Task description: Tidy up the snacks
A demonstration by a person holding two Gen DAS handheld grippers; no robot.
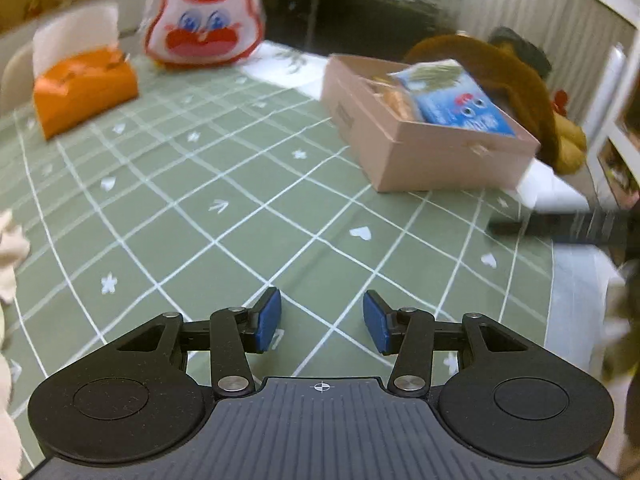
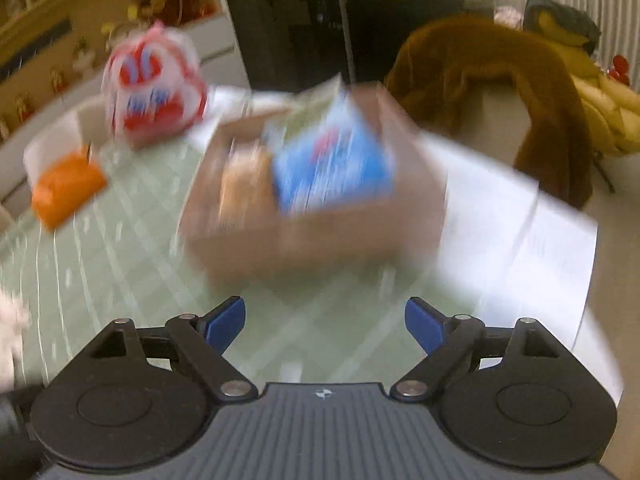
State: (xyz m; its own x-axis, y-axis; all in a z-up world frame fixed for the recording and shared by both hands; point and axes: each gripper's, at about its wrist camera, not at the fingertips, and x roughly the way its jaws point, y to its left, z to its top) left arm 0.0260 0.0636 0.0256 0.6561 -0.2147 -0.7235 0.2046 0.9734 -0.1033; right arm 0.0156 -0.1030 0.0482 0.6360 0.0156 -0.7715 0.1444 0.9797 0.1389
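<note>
A pink cardboard box stands on the green checked tablecloth, holding a blue snack packet and an orange-brown snack. In the blurred right wrist view the same box with the blue packet lies just ahead. My left gripper is open over bare cloth, nothing between its blue pads. My right gripper is open and empty too, short of the box. A dark blurred bar at the right edge may be the other gripper.
An orange tissue box and a red-and-white rabbit-face bag stand at the far left of the table. A brown coat hangs over a chair behind the box. A pale cloth lies at the left edge.
</note>
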